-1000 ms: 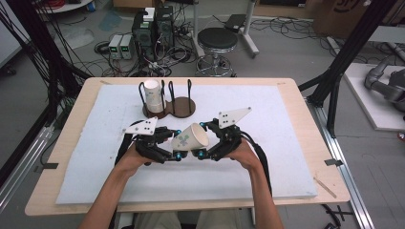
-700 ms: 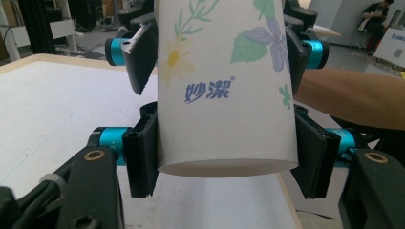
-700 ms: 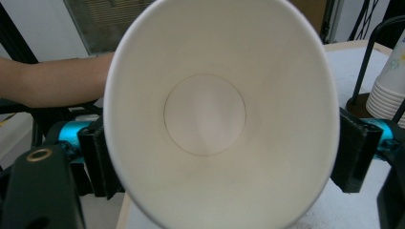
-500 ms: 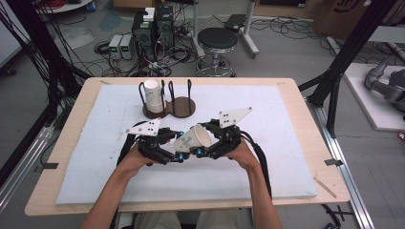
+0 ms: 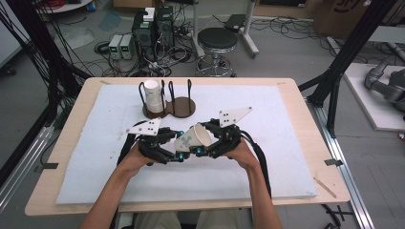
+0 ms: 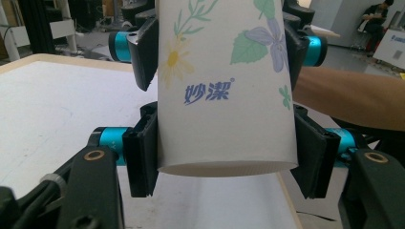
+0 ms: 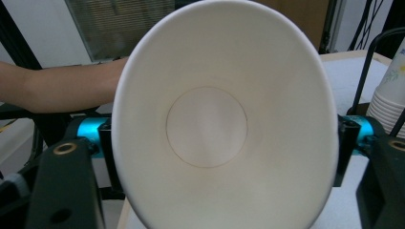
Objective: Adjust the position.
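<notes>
Jaws of both grippers clamp paper cup (image 5: 192, 138); left gripper view shows flowers, right gripper view its inside.

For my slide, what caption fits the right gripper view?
Looking straight into an empty paper cup squeezed oval between the right gripper jaws.

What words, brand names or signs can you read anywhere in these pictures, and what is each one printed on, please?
"妙潔": blue print, with a small registered-mark circle after it, on the side of the flowered paper cup held between both grippers.
Sign at the right edge of the left gripper view: too small and blurred to read.
Brown cardboard box on the floor in the high view: dark marking, cut off and unreadable.
Stacked cups in the rack: print too small to read.
</notes>
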Tool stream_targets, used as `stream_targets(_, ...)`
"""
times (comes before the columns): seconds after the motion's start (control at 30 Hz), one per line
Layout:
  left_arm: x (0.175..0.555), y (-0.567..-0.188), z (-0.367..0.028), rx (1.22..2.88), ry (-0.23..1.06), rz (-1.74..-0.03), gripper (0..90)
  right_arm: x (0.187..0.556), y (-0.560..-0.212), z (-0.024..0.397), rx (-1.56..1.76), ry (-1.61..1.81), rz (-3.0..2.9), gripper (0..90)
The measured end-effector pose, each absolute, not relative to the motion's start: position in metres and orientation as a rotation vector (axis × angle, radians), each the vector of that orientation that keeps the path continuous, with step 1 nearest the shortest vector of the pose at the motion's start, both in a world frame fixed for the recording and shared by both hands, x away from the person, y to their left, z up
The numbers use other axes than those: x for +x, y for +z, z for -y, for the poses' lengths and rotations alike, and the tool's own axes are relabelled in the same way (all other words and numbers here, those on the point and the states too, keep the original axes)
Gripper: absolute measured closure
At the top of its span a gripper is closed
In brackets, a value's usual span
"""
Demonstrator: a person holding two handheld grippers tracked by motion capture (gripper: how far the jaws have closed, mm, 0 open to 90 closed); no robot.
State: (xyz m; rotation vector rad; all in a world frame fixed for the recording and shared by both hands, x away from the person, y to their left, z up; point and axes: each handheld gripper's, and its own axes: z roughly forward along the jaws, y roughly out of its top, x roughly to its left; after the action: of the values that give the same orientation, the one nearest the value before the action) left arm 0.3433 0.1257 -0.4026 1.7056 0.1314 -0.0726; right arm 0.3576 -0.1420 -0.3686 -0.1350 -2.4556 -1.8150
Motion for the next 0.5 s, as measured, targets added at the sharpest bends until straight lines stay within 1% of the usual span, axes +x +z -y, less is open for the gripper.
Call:
stream_targets(0.27,0.3431,-0.4023,-0.1265,1.705,-0.072,-0.136,36.7,0.3573,-0.3682,0.142,-0.121,-1.823,2.45,32.0)
stream_targets(0.5,0.3429,-0.4022,-0.1263,1.717,-0.067,-0.138,35.8,0.3566,-0.3683,0.1415,-0.118,-1.814,2.461,33.6)
